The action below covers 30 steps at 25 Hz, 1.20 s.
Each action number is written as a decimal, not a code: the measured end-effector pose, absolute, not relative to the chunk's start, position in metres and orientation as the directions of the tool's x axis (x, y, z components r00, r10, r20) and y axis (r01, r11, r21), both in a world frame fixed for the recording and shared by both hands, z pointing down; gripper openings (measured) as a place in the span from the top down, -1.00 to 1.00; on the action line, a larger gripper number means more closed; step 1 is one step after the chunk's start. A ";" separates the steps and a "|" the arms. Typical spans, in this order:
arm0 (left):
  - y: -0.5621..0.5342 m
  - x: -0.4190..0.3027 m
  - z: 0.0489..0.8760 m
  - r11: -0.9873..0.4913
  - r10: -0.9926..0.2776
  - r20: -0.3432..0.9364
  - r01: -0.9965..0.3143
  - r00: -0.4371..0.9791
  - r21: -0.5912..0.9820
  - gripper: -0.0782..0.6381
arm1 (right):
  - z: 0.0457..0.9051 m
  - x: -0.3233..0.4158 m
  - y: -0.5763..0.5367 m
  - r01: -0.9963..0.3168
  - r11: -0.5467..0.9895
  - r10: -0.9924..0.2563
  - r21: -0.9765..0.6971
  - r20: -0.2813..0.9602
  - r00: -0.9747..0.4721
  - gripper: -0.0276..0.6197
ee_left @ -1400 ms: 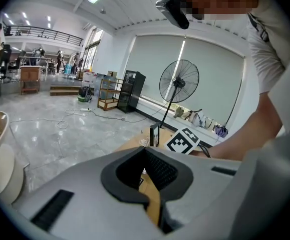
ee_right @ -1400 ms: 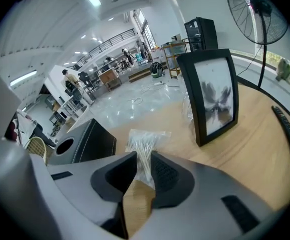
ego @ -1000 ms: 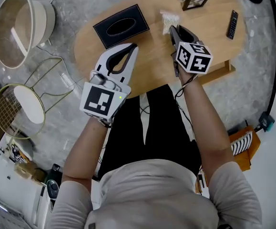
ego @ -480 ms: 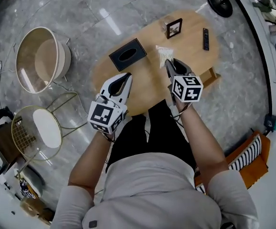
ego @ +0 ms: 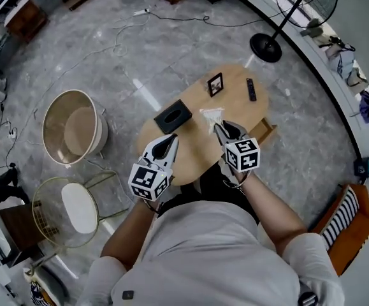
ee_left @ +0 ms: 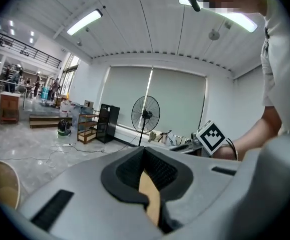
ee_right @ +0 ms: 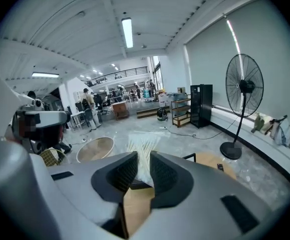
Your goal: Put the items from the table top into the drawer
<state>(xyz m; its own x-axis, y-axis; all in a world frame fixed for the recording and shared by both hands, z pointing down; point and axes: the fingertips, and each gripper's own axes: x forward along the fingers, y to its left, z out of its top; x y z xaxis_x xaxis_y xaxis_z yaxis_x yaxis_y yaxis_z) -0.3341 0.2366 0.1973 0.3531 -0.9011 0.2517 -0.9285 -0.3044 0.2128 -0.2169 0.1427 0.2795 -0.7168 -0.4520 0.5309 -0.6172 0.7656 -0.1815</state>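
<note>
Right gripper (ego: 218,127) clamps a clear packet (ego: 210,115); left gripper (ego: 173,138) closed, empty, above the table (ego: 234,107)

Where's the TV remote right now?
In the head view, the remote lies on the far right end of the wooden table, just right of the picture frame and near the fan's round base.

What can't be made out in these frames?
- Wooden drawer beside the oval wooden table: head view, too small to see inside.
- Clear packet of white sticks in the right gripper: right gripper view, its pads hide the lower end; contents too small to name.
- Black picture frame: head view, picture too small.
- That table's top: left gripper view, the shut left gripper's body covers most.
</note>
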 end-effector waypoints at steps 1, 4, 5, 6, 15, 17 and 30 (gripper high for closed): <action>0.240 -0.331 0.191 -0.313 -0.901 0.244 -0.927 0.359 0.208 0.76 | 0.271 -0.212 0.147 -0.625 0.760 -0.466 -0.179 0.521 -0.715 0.64; 0.252 -0.321 0.174 -0.337 -0.901 0.217 -0.920 0.377 0.199 0.76 | 0.252 -0.199 0.162 -0.645 0.745 -0.498 -0.171 0.501 -0.708 0.64; 0.255 -0.317 0.170 -0.347 -0.899 0.208 -0.917 0.384 0.196 0.76 | 0.248 -0.194 0.166 -0.652 0.739 -0.508 -0.169 0.496 -0.704 0.64; 0.257 -0.313 0.166 -0.357 -0.897 0.201 -0.914 0.393 0.193 0.76 | 0.245 -0.189 0.170 -0.660 0.732 -0.517 -0.169 0.492 -0.700 0.64; 0.256 -0.268 0.150 -0.446 -0.860 0.181 -0.875 0.477 0.186 0.76 | 0.235 -0.137 0.184 -0.724 0.664 -0.578 -0.188 0.484 -0.656 0.64; 0.251 -0.254 0.148 -0.466 -0.850 0.179 -0.866 0.495 0.182 0.76 | 0.233 -0.121 0.183 -0.741 0.645 -0.597 -0.188 0.481 -0.642 0.64; 0.203 -0.122 0.134 -0.551 -0.800 0.182 -0.820 0.572 0.158 0.76 | 0.240 0.020 0.158 -0.797 0.564 -0.641 -0.218 0.493 -0.588 0.64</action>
